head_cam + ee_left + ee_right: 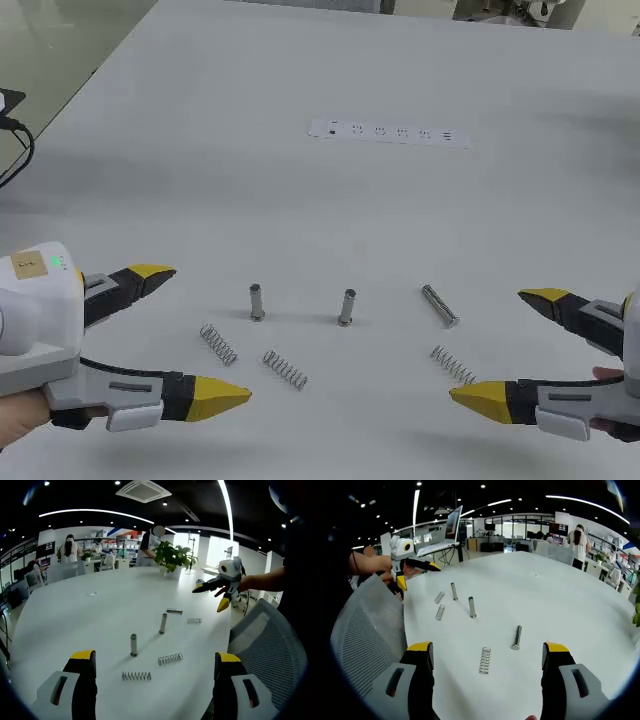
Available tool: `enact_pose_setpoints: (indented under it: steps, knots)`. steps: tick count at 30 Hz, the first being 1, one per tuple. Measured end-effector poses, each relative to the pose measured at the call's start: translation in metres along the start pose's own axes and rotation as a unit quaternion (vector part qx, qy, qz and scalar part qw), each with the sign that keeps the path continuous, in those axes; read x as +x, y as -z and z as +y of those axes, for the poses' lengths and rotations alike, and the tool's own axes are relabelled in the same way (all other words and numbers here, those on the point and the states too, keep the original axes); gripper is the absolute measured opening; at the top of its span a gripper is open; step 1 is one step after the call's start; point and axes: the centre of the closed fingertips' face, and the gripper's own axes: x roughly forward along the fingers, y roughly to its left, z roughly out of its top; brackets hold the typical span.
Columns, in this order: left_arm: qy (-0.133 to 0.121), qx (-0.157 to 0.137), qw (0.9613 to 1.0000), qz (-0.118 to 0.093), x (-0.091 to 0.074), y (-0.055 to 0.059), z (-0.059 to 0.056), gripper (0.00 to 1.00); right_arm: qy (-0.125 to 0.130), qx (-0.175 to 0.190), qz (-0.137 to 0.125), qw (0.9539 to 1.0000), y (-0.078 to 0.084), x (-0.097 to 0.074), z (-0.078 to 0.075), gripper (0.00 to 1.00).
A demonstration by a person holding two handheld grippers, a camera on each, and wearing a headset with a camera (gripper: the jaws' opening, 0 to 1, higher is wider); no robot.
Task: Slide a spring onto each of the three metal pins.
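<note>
Two metal pins (257, 301) (347, 306) stand upright on the white table (330, 210). A third pin (439, 305) lies flat to their right. Three loose springs (217, 343) (285, 369) (452, 364) lie just in front of the pins. My left gripper (212, 333) is open at the left, its jaws level with the left springs and holding nothing. At the right my right gripper (485, 344) is open around the space beside the right spring. In the left gripper view the nearest pin (133, 644) and two springs (136, 676) (170, 658) lie ahead of the jaws. The right gripper view shows the lying pin (517, 637) and a spring (485, 660).
A white power strip (388, 132) lies farther back on the table. A black cable (15, 150) runs at the far left edge. A mesh chair back (265, 645) stands beside the table. People and a potted plant (172, 557) are far behind.
</note>
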Motion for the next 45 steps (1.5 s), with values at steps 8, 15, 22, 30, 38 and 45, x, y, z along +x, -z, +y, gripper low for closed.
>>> enact_pose_setpoints:
  steps: [8,15,22,30,38,45]
  knots:
    - [-0.019,0.002,0.9998,-0.002,-0.005,-0.002,0.011,0.96,0.001,0.001,0.000,1.0000,0.000,-0.001,-0.002,0.89]
    - [-0.024,0.006,0.9997,0.009,-0.008,0.005,0.012,0.97,0.000,-0.002,0.002,1.0000,0.001,0.000,-0.001,0.89]
    - [-0.025,0.011,0.9996,0.012,-0.006,0.006,0.012,0.97,-0.005,-0.013,0.011,0.9998,0.005,0.000,-0.001,0.89]
    - [-0.021,0.015,0.9995,0.016,-0.003,0.007,0.009,0.97,-0.003,-0.014,0.010,0.9998,0.005,0.000,-0.002,0.89]
    - [-0.021,0.016,0.9994,0.024,-0.004,0.013,0.008,0.97,-0.004,-0.009,0.008,0.9999,0.007,0.000,0.000,0.88]
    - [-0.022,0.018,0.9993,0.024,-0.003,0.013,0.008,0.98,-0.007,-0.006,0.008,0.9999,0.009,0.001,0.004,0.89]
